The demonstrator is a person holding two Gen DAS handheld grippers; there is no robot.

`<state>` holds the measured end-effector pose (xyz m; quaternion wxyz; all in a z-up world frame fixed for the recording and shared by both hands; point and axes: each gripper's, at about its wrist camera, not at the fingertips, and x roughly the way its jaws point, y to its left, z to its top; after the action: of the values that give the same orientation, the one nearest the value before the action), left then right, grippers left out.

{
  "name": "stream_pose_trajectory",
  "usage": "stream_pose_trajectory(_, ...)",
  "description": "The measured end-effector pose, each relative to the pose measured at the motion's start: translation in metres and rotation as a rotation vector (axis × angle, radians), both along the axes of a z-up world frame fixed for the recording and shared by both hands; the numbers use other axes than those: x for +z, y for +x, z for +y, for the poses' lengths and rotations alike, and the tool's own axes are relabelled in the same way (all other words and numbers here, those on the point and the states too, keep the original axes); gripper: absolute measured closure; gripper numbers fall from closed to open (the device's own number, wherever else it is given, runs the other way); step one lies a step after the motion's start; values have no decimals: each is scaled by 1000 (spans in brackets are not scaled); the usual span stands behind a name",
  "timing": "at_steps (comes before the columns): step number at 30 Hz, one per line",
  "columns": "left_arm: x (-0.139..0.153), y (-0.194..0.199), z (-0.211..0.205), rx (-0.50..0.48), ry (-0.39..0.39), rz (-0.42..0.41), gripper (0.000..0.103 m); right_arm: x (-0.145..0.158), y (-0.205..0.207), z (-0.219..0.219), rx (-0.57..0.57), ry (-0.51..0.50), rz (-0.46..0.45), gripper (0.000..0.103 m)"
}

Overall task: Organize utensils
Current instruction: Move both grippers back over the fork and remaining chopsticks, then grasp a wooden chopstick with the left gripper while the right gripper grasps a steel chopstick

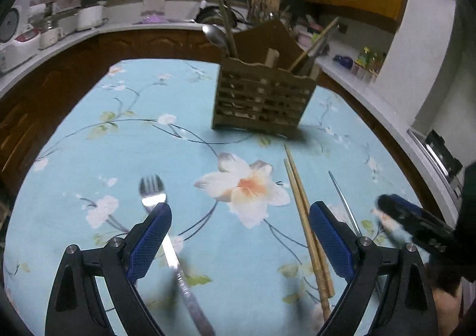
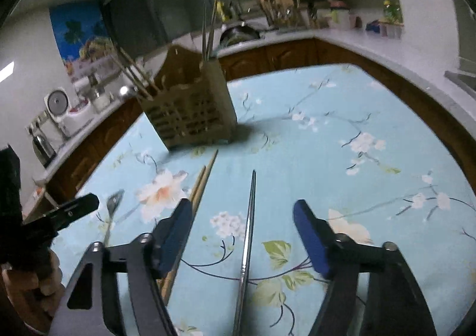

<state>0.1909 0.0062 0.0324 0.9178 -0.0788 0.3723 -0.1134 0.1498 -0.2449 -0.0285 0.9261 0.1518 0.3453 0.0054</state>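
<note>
Both grippers — left, right — agape over slim metal chopsticks, flat on cloth.

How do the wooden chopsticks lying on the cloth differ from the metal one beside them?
The wooden chopsticks are tan, thicker and lie as a pair; the metal chopstick is silvery, thinner and looks single. The wooden chopsticks lie by the right claw's left finger; the metal chopstick runs between its open fingers. Both lie flat, pointing toward the holder.

fork left of chopsticks
</note>
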Motion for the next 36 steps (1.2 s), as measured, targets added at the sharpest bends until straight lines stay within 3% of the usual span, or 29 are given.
stream_pose_trajectory(2,1,10,-5,-15,-1,22,10,-10,16,0,33,14,58,48)
stream_pose_trajectory(4,3,24,-11,-36,-3,36,10,-17,30,0,49,-7,109,65)
stream_pose_trajectory(5,3,31,-16,-49,3,45,11,-21,36,1,55,-19,126,69)
stream_pose_trajectory(7,1,50,-27,-76,21,73,15,-27,48,1,69,-43,161,73)
stream_pose_trajectory(9,0,69,-39,-105,35,92,23,-32,53,1,77,-74,179,84)
stream_pose_trajectory(10,-1,79,-46,-118,41,97,24,-32,53,-2,76,-79,185,93)
stream_pose_trajectory(11,-2,89,-53,-132,54,101,25,-32,53,-6,76,-70,189,96)
stream_pose_trajectory(16,-25,137,-87,-181,133,153,35,-30,43,-25,56,-74,196,96)
stream_pose_trajectory(18,-36,155,-97,-192,155,182,50,-30,39,-31,55,-58,199,96)
stream_pose_trajectory(21,-50,174,-109,-206,188,207,52,-28,39,-35,56,-29,205,95)
stream_pose_trajectory(22,-51,177,-113,-208,213,189,52,-26,43,-35,55,-29,206,91)
stream_pose_trajectory(25,-54,182,-127,-235,284,176,55,-25,53,-34,50,-32,208,90)
stream_pose_trajectory(28,-55,181,-132,-265,290,172,68,-28,62,-32,57,-42,217,88)
stream_pose_trajectory(32,-56,179,-133,-291,284,166,94,-30,68,-30,63,-56,208,88)
stream_pose_trajectory(36,-57,177,-129,-294,257,166,98,-30,70,-28,67,-102,204,94)
